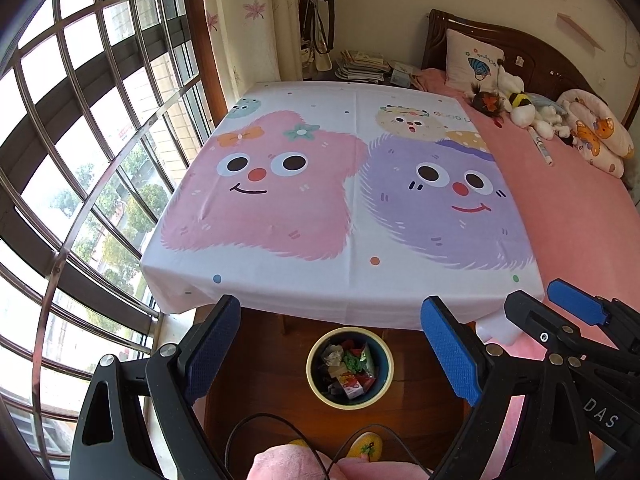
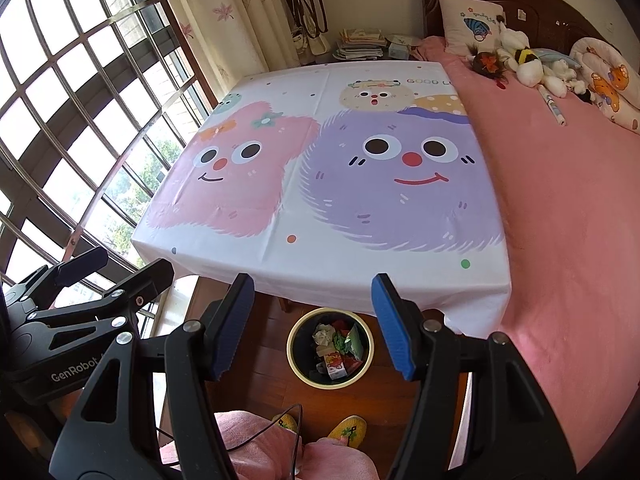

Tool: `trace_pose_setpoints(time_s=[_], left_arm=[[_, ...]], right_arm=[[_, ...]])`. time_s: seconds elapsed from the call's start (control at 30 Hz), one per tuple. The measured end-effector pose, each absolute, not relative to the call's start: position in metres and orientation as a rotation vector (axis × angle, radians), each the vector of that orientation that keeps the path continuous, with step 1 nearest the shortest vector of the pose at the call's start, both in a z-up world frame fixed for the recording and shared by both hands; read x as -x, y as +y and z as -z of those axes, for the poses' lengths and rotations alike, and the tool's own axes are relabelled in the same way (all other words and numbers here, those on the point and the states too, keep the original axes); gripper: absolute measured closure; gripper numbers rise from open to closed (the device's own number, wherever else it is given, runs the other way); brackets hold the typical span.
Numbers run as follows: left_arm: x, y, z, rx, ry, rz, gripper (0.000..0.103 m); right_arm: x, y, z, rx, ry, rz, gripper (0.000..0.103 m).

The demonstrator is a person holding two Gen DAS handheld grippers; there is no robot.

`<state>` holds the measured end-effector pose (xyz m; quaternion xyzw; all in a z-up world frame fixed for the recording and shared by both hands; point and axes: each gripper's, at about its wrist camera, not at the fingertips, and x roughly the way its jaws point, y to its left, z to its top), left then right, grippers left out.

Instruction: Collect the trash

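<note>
The bin (image 1: 350, 367) sits on the wood floor (image 1: 272, 392) just below the worktop's (image 1: 320, 200) near edge, stuffed with crumpled wrappers (image 1: 347, 364) I can't quite sort out, perhaps a small carton among them. My left tongs (image 1: 332, 354) gape wide with nothing between them, my right tongs (image 2: 313, 326) likewise. My slippers (image 2: 347, 431) peek out, half cut off by my pink trouser legs.

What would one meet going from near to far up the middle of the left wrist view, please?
Yellow slippers → trash bin on the wooden floor → cartoon tablecloth → stack of books by the wall.
</note>
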<state>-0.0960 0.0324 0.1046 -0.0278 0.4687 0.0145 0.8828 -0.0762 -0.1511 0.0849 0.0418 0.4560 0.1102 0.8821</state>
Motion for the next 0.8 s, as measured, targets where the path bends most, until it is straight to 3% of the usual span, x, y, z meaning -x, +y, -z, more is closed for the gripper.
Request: trace_pose_setpoints(time_s=[0.43, 0.8], left_arm=[[0.034, 0.078, -0.068, 0.126, 1.119, -0.057, 0.010], [-0.135, 0.198, -0.004, 0.109, 1.131, -0.099, 0.010]], right_arm=[[0.045, -0.144, -0.069, -0.107, 0.994, -0.245, 0.045], [-0.028, -0.124, -0.065, -0.141, 1.020, -0.095, 0.045]])
